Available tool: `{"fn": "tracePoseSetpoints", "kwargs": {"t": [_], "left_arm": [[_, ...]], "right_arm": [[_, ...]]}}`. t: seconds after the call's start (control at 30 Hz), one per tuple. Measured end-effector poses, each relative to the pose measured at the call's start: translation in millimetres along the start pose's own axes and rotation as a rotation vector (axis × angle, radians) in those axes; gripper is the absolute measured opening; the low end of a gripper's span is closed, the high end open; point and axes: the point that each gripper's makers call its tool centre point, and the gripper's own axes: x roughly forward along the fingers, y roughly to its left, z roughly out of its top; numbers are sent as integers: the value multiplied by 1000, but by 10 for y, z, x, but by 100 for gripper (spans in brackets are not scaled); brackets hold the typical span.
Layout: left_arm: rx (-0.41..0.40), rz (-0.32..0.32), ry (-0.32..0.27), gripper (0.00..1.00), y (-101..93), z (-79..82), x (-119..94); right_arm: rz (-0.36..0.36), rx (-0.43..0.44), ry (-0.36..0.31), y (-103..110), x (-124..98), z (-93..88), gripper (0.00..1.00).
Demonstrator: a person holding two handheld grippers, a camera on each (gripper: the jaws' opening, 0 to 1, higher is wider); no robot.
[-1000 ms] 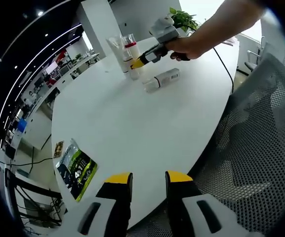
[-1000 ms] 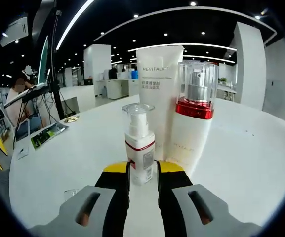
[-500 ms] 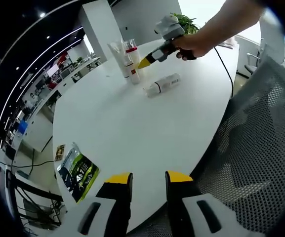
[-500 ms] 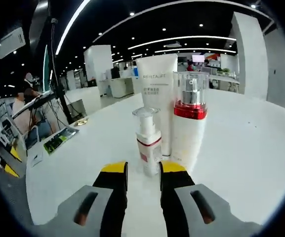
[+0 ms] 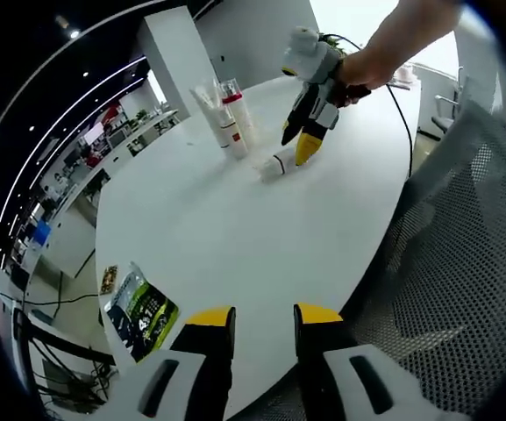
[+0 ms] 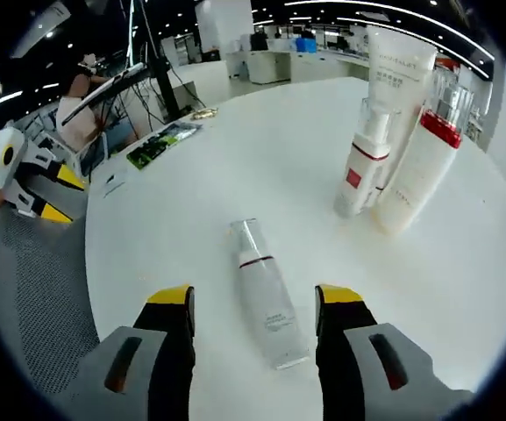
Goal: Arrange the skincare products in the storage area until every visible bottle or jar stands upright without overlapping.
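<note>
A white bottle [image 6: 266,298] is seen lying on its side on the white counter [image 6: 235,167], framed between the spread-apart jaws of the right tongs [image 6: 254,307]. Near it, a small pump bottle [image 6: 358,171], a red-collared bottle [image 6: 415,171] and a tube [image 6: 399,70] are grouped upright. The left tongs [image 5: 264,329], jaws apart, are held empty over the counter's edge beside a leaflet [image 5: 138,311].
</note>
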Motion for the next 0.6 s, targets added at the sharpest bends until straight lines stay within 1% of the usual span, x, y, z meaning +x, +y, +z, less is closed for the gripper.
{"fn": "tracePoseSetpoints", "kwargs": {"t": [0.07,0.17,0.23,0.27,0.3,0.33,0.37,0.43,0.47,0.53,0.57,0.6], "left_arm": [[13,-2,-5,28,-16,12,-8],[6,-4,-14,28,-9,28,-6],[7,-6,-9,27,-14,21,-5],[10,-7,-8,27,-17,23,-4],[9,-7,-11,27,-19,27,-5],[10,-5,-14,27,-17,32,-7],[12,-2,-21,26,-9,43,-11],[8,-10,-14,26,-23,29,2],[12,-12,-7,26,-28,17,7],[17,-13,-6,25,-32,14,10],[14,-11,-13,25,-29,25,9],[11,-8,-15,25,-23,29,8]], "right_arm": [[0,18,21,15,52,-44,41],[-11,51,29,16,97,-73,38],[-4,49,50,73,130,-122,33],[-37,9,38,10,137,-97,30],[-53,22,31,-10,139,-84,29],[-56,53,16,26,130,-82,28],[-57,60,22,40,124,-91,25],[-82,24,35,35,124,-116,22],[-76,40,29,57,124,-119,21],[-73,45,39,106,103,-140,20],[-61,74,45,156,84,-159,19],[-40,133,42,223,77,-176,19]]}}
